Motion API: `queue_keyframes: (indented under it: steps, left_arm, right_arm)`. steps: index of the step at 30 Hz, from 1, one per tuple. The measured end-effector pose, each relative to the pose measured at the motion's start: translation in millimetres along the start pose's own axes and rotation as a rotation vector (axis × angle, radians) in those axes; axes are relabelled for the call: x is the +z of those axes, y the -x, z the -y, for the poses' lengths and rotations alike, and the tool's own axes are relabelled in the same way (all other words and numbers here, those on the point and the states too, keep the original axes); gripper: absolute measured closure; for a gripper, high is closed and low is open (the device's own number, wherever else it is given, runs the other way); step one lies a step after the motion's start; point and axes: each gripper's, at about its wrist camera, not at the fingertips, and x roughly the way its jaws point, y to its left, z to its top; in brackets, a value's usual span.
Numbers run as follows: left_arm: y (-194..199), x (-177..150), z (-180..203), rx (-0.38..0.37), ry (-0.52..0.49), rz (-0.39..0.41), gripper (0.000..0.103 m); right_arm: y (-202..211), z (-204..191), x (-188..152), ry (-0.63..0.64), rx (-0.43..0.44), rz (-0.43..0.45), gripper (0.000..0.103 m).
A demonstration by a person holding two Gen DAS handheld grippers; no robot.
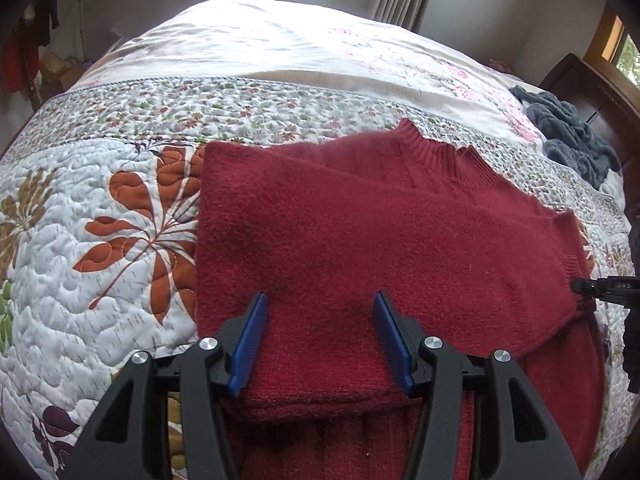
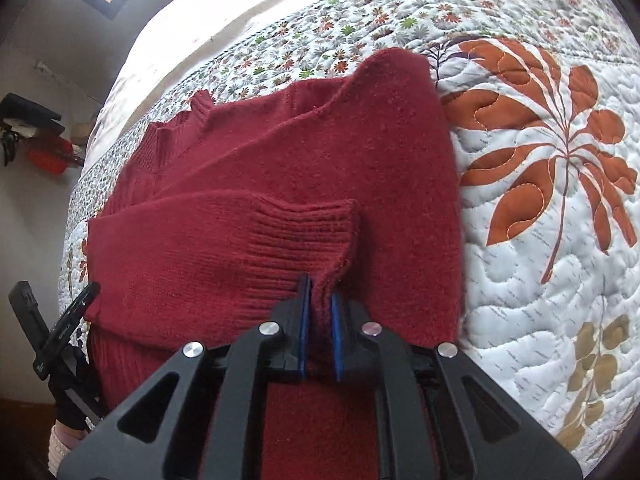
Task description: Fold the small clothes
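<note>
Red knit sweater (image 1: 360, 232) partly folded on a quilted bed (image 1: 100, 200).
The right gripper (image 2: 319, 312) has its jaws pinching the ribbed sleeve cuff (image 2: 296, 240); the left gripper (image 1: 320, 320) hovers over the sweater, jaws spread.

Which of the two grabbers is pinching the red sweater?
The right gripper, shut on the red sweater's ribbed sleeve cuff. The left gripper hovers open, holding nothing.
</note>
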Motion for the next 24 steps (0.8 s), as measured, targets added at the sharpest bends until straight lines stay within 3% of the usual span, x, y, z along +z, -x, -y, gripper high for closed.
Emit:
queue_keyframes:
  steps: [2, 4, 6, 10, 12, 15, 19, 24]
  left_arm:
    - [0.8, 2.8, 0.9, 0.007, -0.001, -0.006, 0.048]
    - [8.8, 5.3, 4.4, 0.017, -0.002, 0.007, 0.048]
    - [25.8, 7.1, 9.9, -0.018, -0.001, 0.051, 0.048]
    - [39.7, 8.6, 28.6, -0.064, -0.027, 0.075, 0.046]
    - [33.5, 7.0, 39.0, -0.068, -0.048, 0.047, 0.046]
    - [20.1, 1.3, 44.8, -0.046, -0.068, 0.011, 0.046]
    - [-1.7, -9.3, 31.5, -0.027, -0.047, -0.055, 0.045]
    - [-6.1, -18.2, 28.2, -0.036, -0.050, -0.040, 0.044]
  right_arm:
    - [2.4, -0.9, 0.6, 0.004, -0.006, -0.004, 0.094]
    - [12.1, -4.7, 0.9, 0.020, -0.042, 0.006, 0.086]
    - [29.4, -9.7, -0.7, 0.044, -0.070, 0.058, 0.085]
    - [54.7, -28.3, -5.4, 0.083, 0.022, 0.102, 0.085]
    - [49.8, -39.4, -9.0, 0.118, 0.036, 0.078, 0.083]
    - [32.9, -47.0, -14.7, 0.155, -0.011, 0.043, 0.083]
    - [6.6, -26.1, -16.5, 0.097, -0.064, 0.003, 0.085]
    - [-4.7, -6.3, -20.7, 0.035, 0.056, 0.030, 0.085]
